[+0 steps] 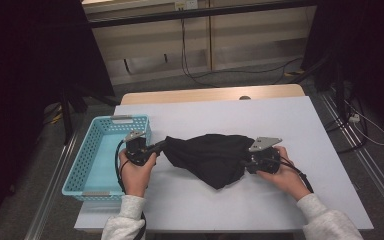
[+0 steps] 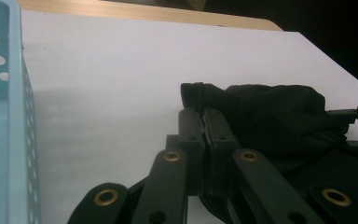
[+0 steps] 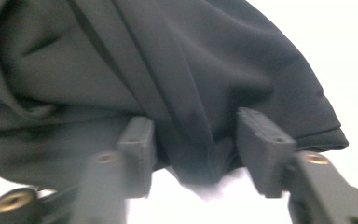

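Observation:
A crumpled black cloth (image 1: 207, 157) lies in the middle of the white table. My left gripper (image 1: 161, 146) is shut on the cloth's left edge; in the left gripper view its jaws (image 2: 201, 119) are pressed together with a bit of the cloth (image 2: 270, 109) pinched at their tips. My right gripper (image 1: 246, 162) is at the cloth's right end. In the right gripper view it (image 3: 196, 140) stands open, its jaws apart on either side of a hanging fold of the cloth (image 3: 168, 70), which is slightly blurred.
A light blue perforated basket (image 1: 85, 162) sits at the table's left edge, just left of my left hand, and its wall (image 2: 4, 121) looms beside the left gripper. The white table cover (image 1: 290, 120) is bare behind and right of the cloth.

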The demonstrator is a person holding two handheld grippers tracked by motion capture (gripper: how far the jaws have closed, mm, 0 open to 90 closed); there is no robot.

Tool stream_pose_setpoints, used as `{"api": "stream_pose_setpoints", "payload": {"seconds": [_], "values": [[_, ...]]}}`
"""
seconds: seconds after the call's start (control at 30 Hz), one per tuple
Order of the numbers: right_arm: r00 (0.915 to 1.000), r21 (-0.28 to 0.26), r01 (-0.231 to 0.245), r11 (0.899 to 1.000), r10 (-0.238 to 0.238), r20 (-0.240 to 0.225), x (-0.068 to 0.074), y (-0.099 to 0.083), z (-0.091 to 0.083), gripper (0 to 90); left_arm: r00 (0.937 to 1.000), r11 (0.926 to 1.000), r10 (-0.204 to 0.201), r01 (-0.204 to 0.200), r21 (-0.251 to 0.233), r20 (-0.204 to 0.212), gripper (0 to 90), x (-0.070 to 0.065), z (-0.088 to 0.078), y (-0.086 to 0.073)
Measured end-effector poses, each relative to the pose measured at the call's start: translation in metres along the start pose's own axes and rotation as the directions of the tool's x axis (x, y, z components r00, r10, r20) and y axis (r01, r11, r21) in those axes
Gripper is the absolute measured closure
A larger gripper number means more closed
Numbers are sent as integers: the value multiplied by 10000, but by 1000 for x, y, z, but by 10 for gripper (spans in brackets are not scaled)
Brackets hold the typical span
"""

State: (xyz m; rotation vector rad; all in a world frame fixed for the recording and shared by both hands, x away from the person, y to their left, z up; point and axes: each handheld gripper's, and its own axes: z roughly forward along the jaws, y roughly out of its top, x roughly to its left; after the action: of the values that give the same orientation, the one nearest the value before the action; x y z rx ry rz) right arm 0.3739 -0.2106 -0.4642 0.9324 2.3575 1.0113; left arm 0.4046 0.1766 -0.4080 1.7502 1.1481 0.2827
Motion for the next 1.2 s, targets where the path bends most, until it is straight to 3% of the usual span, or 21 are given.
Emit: {"api": "stream_pose_setpoints", "payload": {"seconds": [0.03,0.07,0.17,0.27,0.5,0.6,0.7,0.93,1.03,1.13,1.2], "values": [[9997,81,156,9998,-158,197,1,1,-2,686,10000,10000,-1,1,13,5,873,-1,0,0],[9986,249,352,9991,-362,394,0,0,-3,701,10000,10000,37,-37,9,17,873,-1,0,0],[9995,111,39,9999,-43,321,-8,-1,-12,800,9999,9999,129,-129,11,71,873,-3,1,0],[9985,-441,-463,9980,476,286,-17,0,-26,854,9999,10000,99,-99,-4,90,874,-4,2,0],[9920,-1158,-1260,9853,1266,-18,-38,-8,-72,878,9958,9996,264,-251,-152,877,875,-20,9,3],[9870,-1316,-1604,9782,1588,-225,-45,-13,-85,879,9943,9990,428,-417,-130,981,875,-27,17,2],[9861,-1058,-1663,9804,1648,-232,-46,-18,-85,878,9935,9982,566,-581,117,991,874,-30,27,-3],[9834,-666,-1817,9811,1811,-147,-49,-23,-67,840,9959,9985,285,-324,441,863,874,-22,37,-14],[9843,-621,-1744,9827,1758,183,-50,-21,-56,821,9968,9980,174,-220,586,774,874,-19,37,-16],[9773,-844,-2055,9750,2091,354,-52,-18,-49,761,9982,9982,140,-173,578,575,874,-15,35,-17],[9765,-910,-2039,9747,2092,521,-53,-17,-46,767,9985,9983,76,-108,581,540,874,-13,33,-17]]}}
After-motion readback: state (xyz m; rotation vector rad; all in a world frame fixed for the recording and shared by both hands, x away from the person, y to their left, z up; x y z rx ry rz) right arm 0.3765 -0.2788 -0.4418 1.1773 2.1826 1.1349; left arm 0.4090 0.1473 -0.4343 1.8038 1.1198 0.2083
